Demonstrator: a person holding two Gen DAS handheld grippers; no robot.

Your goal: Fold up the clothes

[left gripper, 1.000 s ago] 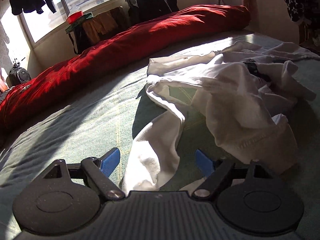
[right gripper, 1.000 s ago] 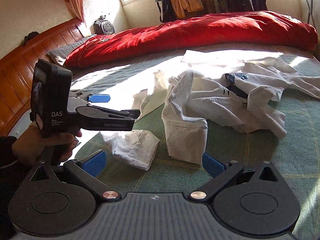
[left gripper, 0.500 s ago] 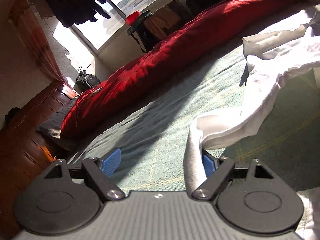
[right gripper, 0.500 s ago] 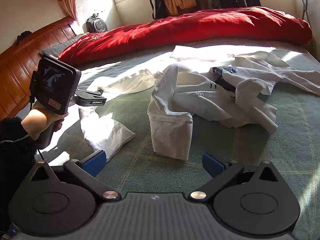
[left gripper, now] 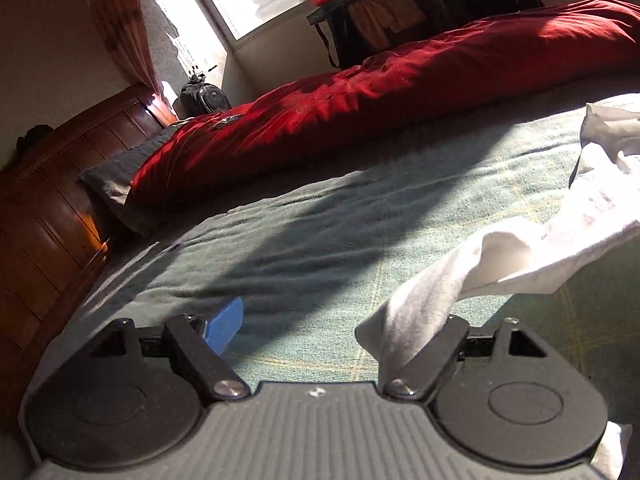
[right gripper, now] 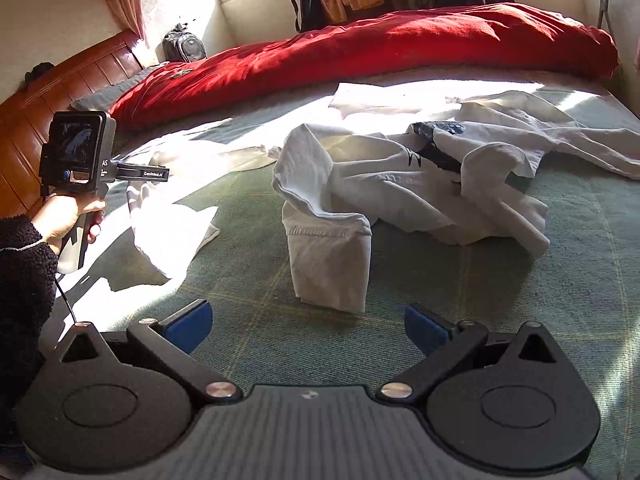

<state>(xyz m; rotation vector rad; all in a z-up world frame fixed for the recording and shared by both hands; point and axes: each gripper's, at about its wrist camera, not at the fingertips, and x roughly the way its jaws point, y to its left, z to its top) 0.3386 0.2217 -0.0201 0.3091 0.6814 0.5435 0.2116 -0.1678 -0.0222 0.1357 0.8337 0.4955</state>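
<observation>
My left gripper (left gripper: 320, 320), jaws closing with a white sleeve (left gripper: 424, 308) draped over one finger, has swung toward the headboard (left gripper: 48, 216). My right gripper (right gripper: 308, 326) hovers wide, empty, before the white garment (right gripper: 400, 184), farther from the headboard.

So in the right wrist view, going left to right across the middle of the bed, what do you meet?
Person's hand on the left claw's handle → spread white sleeve → upright folded white cuff → crumpled white garment body → bare green blanket.
</observation>
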